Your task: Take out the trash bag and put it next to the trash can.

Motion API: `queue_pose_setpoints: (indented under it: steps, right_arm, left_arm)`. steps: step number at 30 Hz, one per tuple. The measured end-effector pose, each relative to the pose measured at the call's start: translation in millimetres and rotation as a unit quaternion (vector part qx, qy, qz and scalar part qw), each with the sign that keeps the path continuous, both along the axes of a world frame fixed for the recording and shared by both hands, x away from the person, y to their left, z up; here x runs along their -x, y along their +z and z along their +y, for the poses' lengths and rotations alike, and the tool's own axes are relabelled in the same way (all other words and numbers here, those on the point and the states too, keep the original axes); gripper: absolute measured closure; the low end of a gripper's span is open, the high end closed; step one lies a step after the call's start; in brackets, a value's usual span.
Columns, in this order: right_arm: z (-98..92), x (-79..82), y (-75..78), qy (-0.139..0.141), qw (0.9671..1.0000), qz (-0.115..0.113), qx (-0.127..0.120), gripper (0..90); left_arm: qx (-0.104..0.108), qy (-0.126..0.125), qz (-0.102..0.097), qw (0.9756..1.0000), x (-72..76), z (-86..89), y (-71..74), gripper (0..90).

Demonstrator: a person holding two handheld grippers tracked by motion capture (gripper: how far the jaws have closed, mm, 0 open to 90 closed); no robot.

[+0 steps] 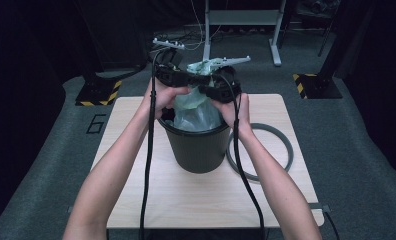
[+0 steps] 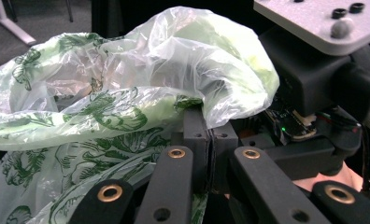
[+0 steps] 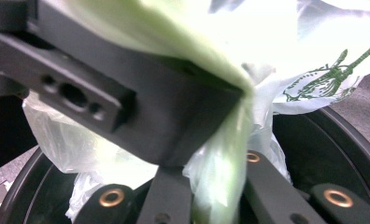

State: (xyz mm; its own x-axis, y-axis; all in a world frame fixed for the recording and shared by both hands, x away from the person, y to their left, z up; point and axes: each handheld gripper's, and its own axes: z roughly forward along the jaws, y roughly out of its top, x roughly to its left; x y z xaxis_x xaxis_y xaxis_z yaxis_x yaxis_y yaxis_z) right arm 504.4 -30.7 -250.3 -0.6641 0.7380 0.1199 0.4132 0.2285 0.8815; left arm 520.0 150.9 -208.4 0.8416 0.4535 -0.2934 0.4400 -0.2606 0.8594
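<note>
The plastic bag (image 1: 198,107) stands in the dark bin (image 1: 196,145) at the middle of the counter (image 1: 136,195), with its top gathered and lifted above the rim. The left gripper (image 1: 178,75) has its jaws pressed together on a fold of the bag (image 2: 127,93), as the left gripper view shows. The right gripper (image 1: 221,87) has its jaws pinching a strip of the same film (image 3: 225,177). Both grips sit high and close together, just beside each other over the far half of the bin, probably so that the mouth of the bag is drawn into one bunch for tying or lifting out.

The bin rim (image 3: 351,140) rings the bag closely, so the film can catch there if it is pulled sideways; straight up is the free direction. A grey ring (image 1: 266,150) lies flat on the counter, right of the bin and touching or nearly touching its base. The near part of the counter and its left side offer open room. The two cables (image 1: 148,150) trail toward the near edge
</note>
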Motion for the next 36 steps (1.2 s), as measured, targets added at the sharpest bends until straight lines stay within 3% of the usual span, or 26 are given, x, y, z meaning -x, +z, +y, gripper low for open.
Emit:
queue_pose_setpoints:
  steps: [2,6,7,11,15,19,22,25,27,30,34,36]
  right_arm:
    - [0.6,0.3,-0.2,-0.005,1.0,0.002,0.001,89.9]
    - [-2.1,-1.0,-0.1,-0.013,0.9998,0.012,-0.003,90.0]
    - [-3.4,-1.4,0.0,-0.016,0.9998,0.013,-0.006,90.0]
    - [-12.4,-5.5,1.2,-0.031,0.9987,0.029,-0.029,90.0]
    - [-19.0,-8.3,3.3,-0.039,0.9971,0.037,-0.055,90.0]
    - [-21.0,-8.6,9.5,-0.038,0.9952,0.046,-0.077,90.0]
    - [-18.3,-7.1,15.0,-0.03,0.994,0.051,-0.092,90.0]
    - [-12.6,-4.1,19.4,-0.017,0.9932,0.053,-0.102,90.0]
    - [-8.8,-1.8,21.5,-0.008,0.9926,0.055,-0.108,90.0]
    - [-4.7,0.8,22.3,0.003,0.9916,0.061,-0.114,90.0]
    - [-5.1,0.6,19.5,0.009,0.9903,0.07,-0.12,90.0]
    - [-7.9,-0.8,17.7,0.008,0.99,0.073,-0.121,89.9]
  left_arm:
    - [0.001,-0.002,-0.009,1.0,0.3,2.2,-1.2,77.7]
    - [-0.007,0.018,-0.036,0.9992,3.0,8.8,-1.5,42.6]
    - [-0.008,0.025,-0.047,0.9986,4.4,11.8,-1.1,38.8]
    - [0.002,0.043,-0.058,0.9974,8.1,24.0,2.2,24.9]
    - [-0.045,0.055,-0.076,0.9946,12.7,25.8,-1.4,16.5]
    - [-0.104,0.064,-0.081,0.9893,14.0,20.8,-13.7,14.0]
    - [-0.142,0.066,-0.078,0.9846,11.8,11.8,-23.8,13.8]
    - [-0.162,0.066,-0.073,0.9819,9.5,1.1,-31.5,13.8]
    - [-0.182,0.065,-0.075,0.9783,8.0,-6.4,-36.2,16.6]
    - [-0.197,0.063,-0.075,0.9756,6.6,-13.0,-41.1,31.9]
    - [-0.186,0.05,-0.075,0.9784,3.1,-14.6,-44.2,70.8]
    - [-0.188,0.048,-0.078,0.9779,1.9,-15.3,-44.6,80.3]
